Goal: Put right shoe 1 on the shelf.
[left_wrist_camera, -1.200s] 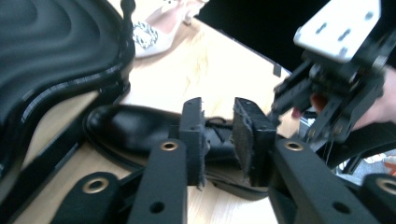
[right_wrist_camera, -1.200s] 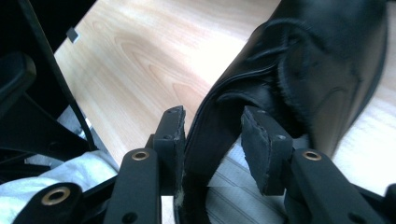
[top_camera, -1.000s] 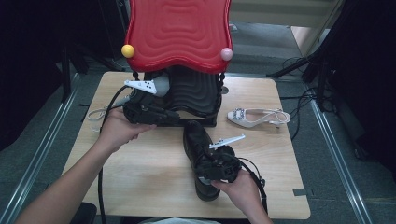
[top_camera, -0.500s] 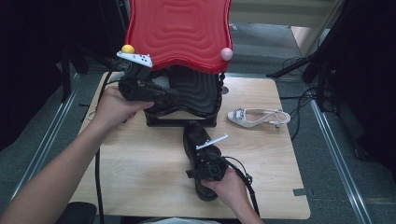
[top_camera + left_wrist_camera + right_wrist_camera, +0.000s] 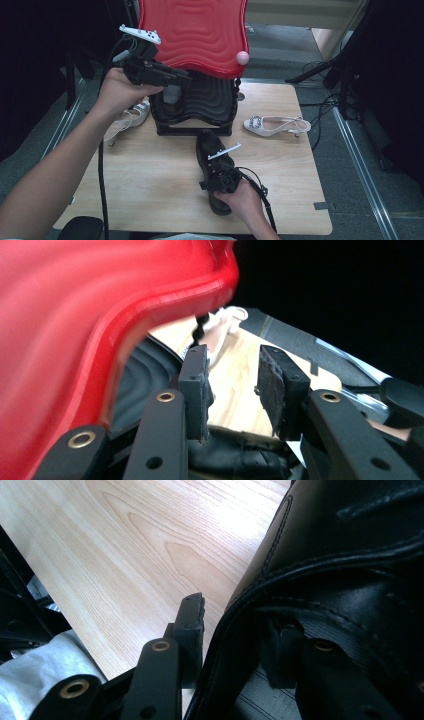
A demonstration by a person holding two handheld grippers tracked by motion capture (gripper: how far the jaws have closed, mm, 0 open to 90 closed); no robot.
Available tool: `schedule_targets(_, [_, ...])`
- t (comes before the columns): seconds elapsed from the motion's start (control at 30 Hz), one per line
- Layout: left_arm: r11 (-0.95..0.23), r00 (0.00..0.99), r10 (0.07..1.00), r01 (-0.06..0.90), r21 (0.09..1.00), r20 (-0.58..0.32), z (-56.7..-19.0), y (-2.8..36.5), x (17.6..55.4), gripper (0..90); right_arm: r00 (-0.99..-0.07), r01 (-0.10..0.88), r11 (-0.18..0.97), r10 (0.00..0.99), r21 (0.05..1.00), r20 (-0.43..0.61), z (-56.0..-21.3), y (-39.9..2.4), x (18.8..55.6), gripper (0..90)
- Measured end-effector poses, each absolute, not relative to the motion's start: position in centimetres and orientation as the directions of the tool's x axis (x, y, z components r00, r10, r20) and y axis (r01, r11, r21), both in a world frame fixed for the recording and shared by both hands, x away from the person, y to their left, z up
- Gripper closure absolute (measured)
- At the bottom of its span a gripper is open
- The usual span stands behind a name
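On the wooden table [image 5: 150,190], near its front edge, lies a black shoe [image 5: 212,150]. The right gripper [image 5: 235,625] straddles the shoe's side wall, one jaw inside, one outside, having just been closing. The left gripper [image 5: 232,385], raised beside the red rack [image 5: 195,30], has just been opening, jaws parted with nothing between.

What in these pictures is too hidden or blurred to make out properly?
- White shoe, high view: mostly behind the left hand.
- Black shoe, high view: its heel end is under the right hand; in the right gripper view it is cut off by the edges.
- Red shelf, left gripper view: blurred and too close to show its shape.
- Right gripper: pad contact on the shoe's wall is unclear.
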State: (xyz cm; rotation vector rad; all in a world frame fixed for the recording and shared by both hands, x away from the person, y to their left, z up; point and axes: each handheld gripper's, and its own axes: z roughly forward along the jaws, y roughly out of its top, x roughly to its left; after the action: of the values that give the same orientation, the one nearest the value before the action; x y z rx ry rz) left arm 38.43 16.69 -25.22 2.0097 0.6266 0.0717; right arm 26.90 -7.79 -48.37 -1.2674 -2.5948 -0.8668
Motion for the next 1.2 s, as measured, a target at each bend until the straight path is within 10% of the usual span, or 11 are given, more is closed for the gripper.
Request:
schedule_targets(0.33, [-0.406,0.863,0.477,0.381,0.831,-0.163,-23.6,15.7,40.5,69.5,-0.639,0.759,0.487,0.683,0.431,0.354,-48.4,-8.0,27.2,77.1])
schedule_targets(0.6, [-0.421,0.849,0.515,0.371,0.828,-0.119,-22.7,15.5,42.0,89.9,-0.635,0.766,0.493,0.681,0.412,0.365,-48.1,-8.6,27.6,83.9])
schedule_targets(1.2, [-0.418,0.795,0.595,0.431,0.800,-0.117,-23.3,14.5,44.1,89.9,-0.598,0.789,0.397,0.672,0.469,0.436,-45.8,-13.1,28.0,87.6])
